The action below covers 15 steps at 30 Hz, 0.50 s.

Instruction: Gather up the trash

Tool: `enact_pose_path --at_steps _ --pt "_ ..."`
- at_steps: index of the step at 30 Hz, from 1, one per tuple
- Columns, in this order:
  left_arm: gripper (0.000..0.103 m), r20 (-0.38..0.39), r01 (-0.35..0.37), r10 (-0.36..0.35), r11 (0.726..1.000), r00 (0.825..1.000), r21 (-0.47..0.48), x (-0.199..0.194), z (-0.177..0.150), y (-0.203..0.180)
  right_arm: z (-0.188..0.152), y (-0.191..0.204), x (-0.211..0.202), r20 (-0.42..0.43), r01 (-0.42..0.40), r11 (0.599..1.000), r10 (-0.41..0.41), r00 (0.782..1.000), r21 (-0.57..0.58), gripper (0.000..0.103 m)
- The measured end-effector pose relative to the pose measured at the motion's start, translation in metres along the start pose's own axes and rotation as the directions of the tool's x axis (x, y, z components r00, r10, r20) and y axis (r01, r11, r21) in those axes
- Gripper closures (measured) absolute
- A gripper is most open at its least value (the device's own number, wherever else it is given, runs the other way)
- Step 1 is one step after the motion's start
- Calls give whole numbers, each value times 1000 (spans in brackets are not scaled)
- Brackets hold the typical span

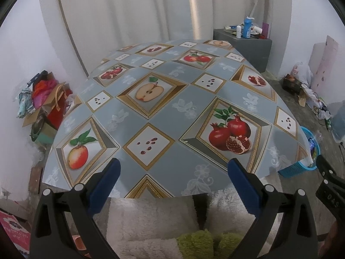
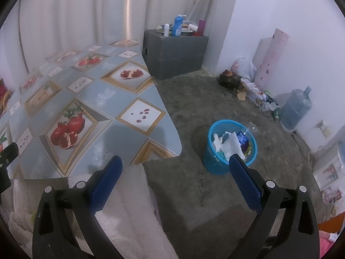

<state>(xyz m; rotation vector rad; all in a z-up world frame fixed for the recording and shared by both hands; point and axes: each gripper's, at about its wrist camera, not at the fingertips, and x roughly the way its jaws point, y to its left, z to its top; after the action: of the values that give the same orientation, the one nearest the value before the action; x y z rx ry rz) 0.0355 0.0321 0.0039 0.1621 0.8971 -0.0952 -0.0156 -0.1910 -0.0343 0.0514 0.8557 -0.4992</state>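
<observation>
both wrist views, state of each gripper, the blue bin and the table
left gripper: open, empty, above the table's near edge
right gripper: open, empty
blue basket: upright on the floor beside the table, holding white paper and wrappers
table: patterned cloth only, no trash visible

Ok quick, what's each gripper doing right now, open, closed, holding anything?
Left gripper: open, jaws wide apart, holding nothing, over the fruit-print tablecloth.
Right gripper: open, holding nothing.
</observation>
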Motion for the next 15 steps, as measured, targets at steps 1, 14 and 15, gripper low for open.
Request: enact_pose_path --at_steps 1,14,15 --pt "6 -2 2 -2 1000 1000 1 0 0 0 1 -1 -1 0 2 1000 -2 1000 4 8" --pt "6 -7 19 -19 1000 1000 17 0 -2 -5 3 0 -3 1 13 1000 -13 1000 17 8" --pt "6 -7 19 -19 1000 1000 17 0 -2 -5 3 2 -3 2 14 1000 -14 1000 18 8"
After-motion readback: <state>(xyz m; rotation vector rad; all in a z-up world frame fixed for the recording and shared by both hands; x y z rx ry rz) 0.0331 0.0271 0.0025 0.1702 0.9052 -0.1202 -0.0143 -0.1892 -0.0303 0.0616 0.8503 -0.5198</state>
